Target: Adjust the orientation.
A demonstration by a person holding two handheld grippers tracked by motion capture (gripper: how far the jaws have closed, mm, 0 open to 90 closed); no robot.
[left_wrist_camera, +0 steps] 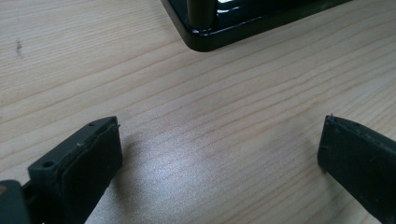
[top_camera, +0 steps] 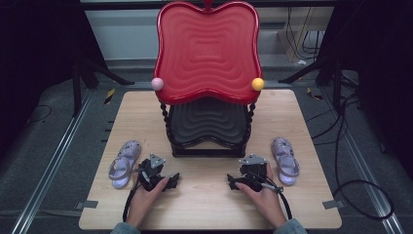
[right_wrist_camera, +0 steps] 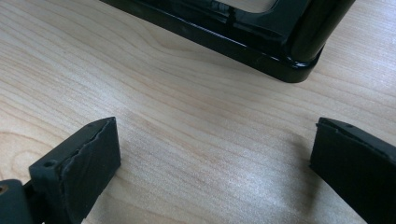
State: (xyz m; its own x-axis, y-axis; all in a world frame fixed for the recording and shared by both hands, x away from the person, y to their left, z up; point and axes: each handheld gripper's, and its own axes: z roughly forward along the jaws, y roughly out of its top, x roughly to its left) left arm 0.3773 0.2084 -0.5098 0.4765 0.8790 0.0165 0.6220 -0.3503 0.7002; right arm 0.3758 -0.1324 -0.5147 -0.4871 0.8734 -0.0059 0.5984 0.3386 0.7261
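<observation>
- Sandals lie on the wooden table (top_camera: 209, 204), one to each side of the two-tier stand (top_camera: 208, 127), which serves as the landmark for everything below.
- Left sandal (top_camera: 123, 163): pale lilac, lying flat on the table to the left of the stand's black base, a little nearer the person than that base, well apart from it.
- Right sandal (top_camera: 285, 160): same pale lilac, lying flat to the right of the stand's base, likewise a little nearer the person.
- Stand: a black base frame with twisted posts, a dark lower tray and a red upper tray (top_camera: 208, 51) with wavy ridges; a pink ball (top_camera: 157, 84) sits at the red tray's left corner and a yellow ball (top_camera: 257, 84) at its right corner.
- Left gripper (top_camera: 155, 175): held in the person's left hand just in front of the stand's left front corner, between that corner and the left sandal, close beside the sandal but not touching it. In the left gripper view its jaws stand wide apart with bare table between them and nothing in their hold; the stand's base corner (left_wrist_camera: 205, 39) lies ahead.
- Right gripper (top_camera: 249, 176): held in the right hand just in front of the stand's right front corner, beside the right sandal without contact. In the right gripper view its jaws are spread wide over bare wood, gripping nothing, with the base corner and a post (right_wrist_camera: 299, 56) ahead.
</observation>
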